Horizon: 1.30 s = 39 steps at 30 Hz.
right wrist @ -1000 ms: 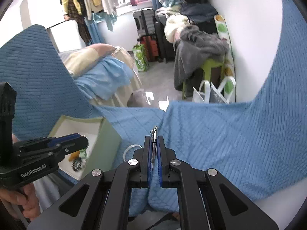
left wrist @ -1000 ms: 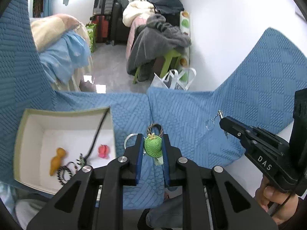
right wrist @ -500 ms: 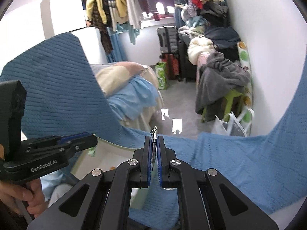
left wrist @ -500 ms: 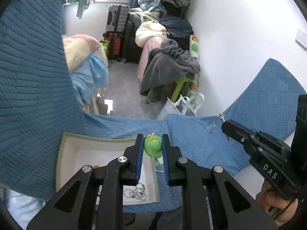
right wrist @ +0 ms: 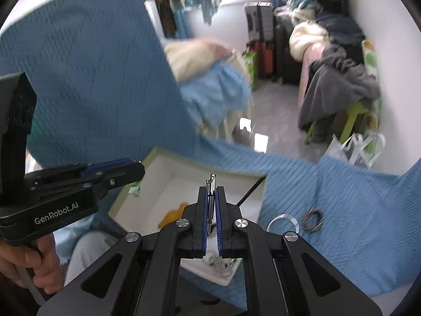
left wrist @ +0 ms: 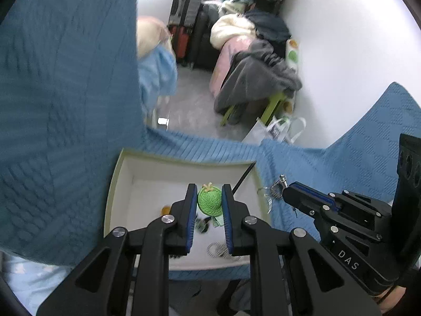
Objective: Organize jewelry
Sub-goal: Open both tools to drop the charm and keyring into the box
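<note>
My left gripper (left wrist: 209, 196) is shut on a green crocheted charm (left wrist: 209, 200) and hangs over the white open box (left wrist: 123, 173). My right gripper (right wrist: 210, 196) is shut on a small silver clasp (right wrist: 211, 181) whose key ring dangles below; in the left wrist view that clasp (left wrist: 279, 184) hangs at the box's right rim. Inside the box lie an orange charm (right wrist: 175, 214), a silver chain (left wrist: 219, 250) and a dark bracelet. A clear ring (right wrist: 282, 222) and a braided brown ring (right wrist: 312, 219) rest on the blue cloth (right wrist: 342, 197) right of the box.
The blue quilted cloth drapes over the surface, and a fold of it (left wrist: 65, 92) rises high at the left. Beyond its far edge is a bedroom floor with a green stool (left wrist: 273, 105), piled clothes, suitcases and a white bag (left wrist: 276, 129). A hand (right wrist: 39, 260) holds the left gripper's handle.
Both grippers have swung left across the cloth, each still holding its item. The box, at the left a second ago, now lies right under their fingertips.
</note>
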Motion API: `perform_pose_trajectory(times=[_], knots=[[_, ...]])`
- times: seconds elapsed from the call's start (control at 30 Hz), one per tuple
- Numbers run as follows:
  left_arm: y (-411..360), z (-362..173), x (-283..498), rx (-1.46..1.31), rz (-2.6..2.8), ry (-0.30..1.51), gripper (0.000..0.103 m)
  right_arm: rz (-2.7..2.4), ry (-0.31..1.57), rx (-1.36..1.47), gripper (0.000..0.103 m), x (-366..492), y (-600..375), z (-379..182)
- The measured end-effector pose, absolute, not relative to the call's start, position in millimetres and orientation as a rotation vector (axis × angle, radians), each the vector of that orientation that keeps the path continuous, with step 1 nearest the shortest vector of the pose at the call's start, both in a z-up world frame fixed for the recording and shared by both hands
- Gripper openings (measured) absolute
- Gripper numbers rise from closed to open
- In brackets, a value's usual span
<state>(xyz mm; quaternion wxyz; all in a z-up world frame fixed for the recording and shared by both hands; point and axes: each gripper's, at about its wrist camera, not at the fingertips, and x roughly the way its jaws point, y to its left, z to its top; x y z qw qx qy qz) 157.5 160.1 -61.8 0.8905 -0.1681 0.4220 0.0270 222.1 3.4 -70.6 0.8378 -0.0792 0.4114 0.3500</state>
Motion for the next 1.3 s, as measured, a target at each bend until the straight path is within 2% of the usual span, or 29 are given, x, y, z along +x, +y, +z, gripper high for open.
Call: perform_pose_trajectory(times=[0.47, 0.8, 0.87, 0.93, 0.97, 1.0, 1.3], knots=[[187.0, -136.8, 149.8, -0.440, 0.088, 1.004, 0.019, 0.741, 1.050, -0.264, 0.004, 219.1, 29.2, -150.6], [190.0, -137.4, 148.5, -0.448, 0.091, 1.008, 0.020, 0.754, 1.103, -0.235, 0.006, 223.5, 22.2, -164.1], [190.5, -133.0, 146.7, -0.447, 0.099, 1.005, 0.027, 0.759, 1.093, -0.229, 0.009, 223.2, 19.4, -158.2], [190.7, -125.2, 142.4, -0.447, 0.110, 0.984, 0.047, 0.773, 1.075, -0.220, 0.013, 221.9, 16.6, -150.3], [190.5, -119.9, 140.6, -0.445, 0.117, 0.970, 0.049, 0.781, 1.066, -0.218, 0.016, 221.2, 16.2, -146.6], [189.6, -115.3, 139.5, -0.442, 0.122, 0.961, 0.050, 0.789, 1.056, -0.215, 0.023, 220.1, 15.1, -141.8], [170.4, -62.6, 130.1, -0.400, 0.132, 0.838, 0.051, 0.806, 0.899, -0.180, 0.024, 212.9, -11.6, -82.6]])
